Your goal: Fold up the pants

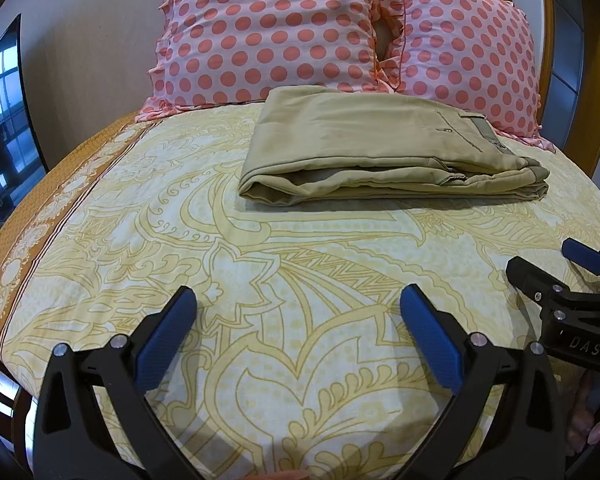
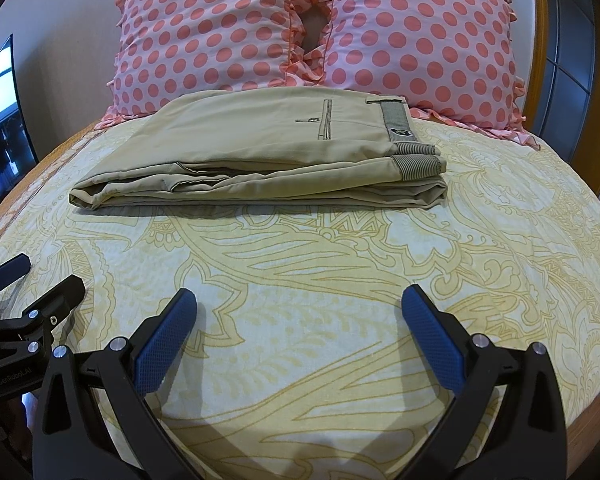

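Khaki pants (image 1: 372, 148) lie folded into a flat stack on the bed, waistband to the right, just in front of the pillows; they also show in the right wrist view (image 2: 268, 148). My left gripper (image 1: 298, 300) is open and empty, held above the sheet well short of the pants. My right gripper (image 2: 300, 300) is open and empty too, equally far back. Each gripper shows at the edge of the other's view: the right one (image 1: 572, 280) and the left one (image 2: 28, 284).
Two pink polka-dot pillows (image 1: 268, 32) (image 2: 420, 36) lean against the wooden headboard (image 2: 540, 40) behind the pants. The bed has a yellow patterned sheet (image 1: 300, 248) with an orange border at the left. A dark screen (image 1: 4, 120) stands at the far left.
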